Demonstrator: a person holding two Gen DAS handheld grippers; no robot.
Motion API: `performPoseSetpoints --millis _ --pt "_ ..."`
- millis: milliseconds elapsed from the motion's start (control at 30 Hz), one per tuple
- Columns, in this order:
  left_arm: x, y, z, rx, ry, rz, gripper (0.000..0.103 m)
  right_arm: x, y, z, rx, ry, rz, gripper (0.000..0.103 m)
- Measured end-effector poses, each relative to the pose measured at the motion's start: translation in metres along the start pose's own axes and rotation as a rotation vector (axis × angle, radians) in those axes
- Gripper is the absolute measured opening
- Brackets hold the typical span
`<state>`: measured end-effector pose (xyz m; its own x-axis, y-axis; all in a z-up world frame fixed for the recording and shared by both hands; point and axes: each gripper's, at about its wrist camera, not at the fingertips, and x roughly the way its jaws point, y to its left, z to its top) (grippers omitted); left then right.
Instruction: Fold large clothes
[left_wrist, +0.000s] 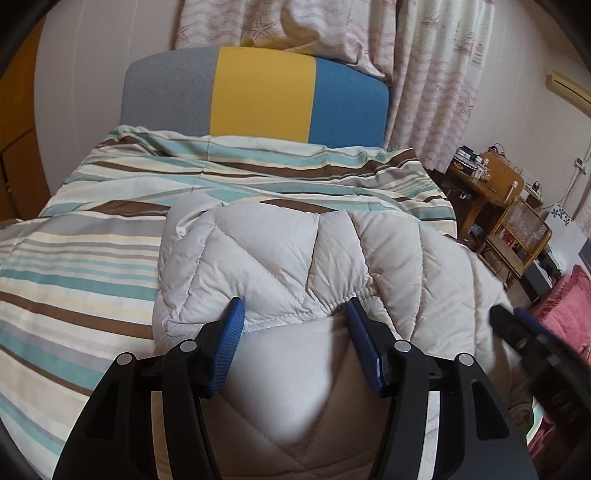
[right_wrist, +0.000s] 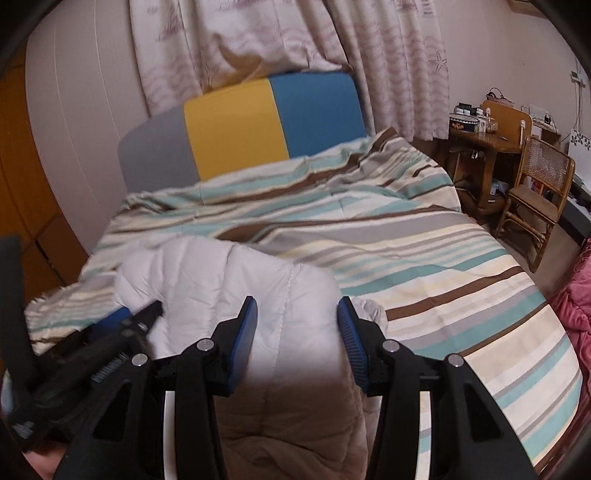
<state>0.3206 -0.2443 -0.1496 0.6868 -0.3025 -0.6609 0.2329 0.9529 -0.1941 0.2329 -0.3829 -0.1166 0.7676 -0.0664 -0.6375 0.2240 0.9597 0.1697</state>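
A cream quilted puffer jacket (left_wrist: 295, 258) lies bunched on the striped bed cover (left_wrist: 74, 266). My left gripper (left_wrist: 295, 314) is open, its blue pads either side of the jacket's gathered hem, with fabric between them. My right gripper (right_wrist: 297, 314) is open too, its blue pads astride a white quilted fold of the jacket (right_wrist: 229, 280). The right gripper shows in the left wrist view at the right edge (left_wrist: 517, 325). The left gripper shows in the right wrist view at the lower left (right_wrist: 140, 317).
A grey, yellow and blue headboard (left_wrist: 258, 96) stands at the far end of the bed. Patterned curtains (left_wrist: 424, 74) hang behind it. A wooden desk (right_wrist: 484, 140) and cane chair (right_wrist: 535, 184) stand to the right. A pink blanket (left_wrist: 565, 310) lies at the right edge.
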Motion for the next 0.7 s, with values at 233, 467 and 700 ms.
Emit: performPoseSetpoints --millis 233,467,700 --pt "0.024 -0.007 -0.003 0.037 0.029 0.015 0.057 0.051 -0.026 -0.020 0.036 0.087 0.006 0.050" --pt "0.047 -0.004 -0.009 0.029 0.043 -0.030 0.060 0.079 -0.037 -0.032 0.043 0.108 -0.013 0.050" --pt "0.067 -0.001 -0.020 0.048 0.042 -0.033 0.062 0.109 -0.040 -0.040 0.039 0.152 -0.011 0.053"
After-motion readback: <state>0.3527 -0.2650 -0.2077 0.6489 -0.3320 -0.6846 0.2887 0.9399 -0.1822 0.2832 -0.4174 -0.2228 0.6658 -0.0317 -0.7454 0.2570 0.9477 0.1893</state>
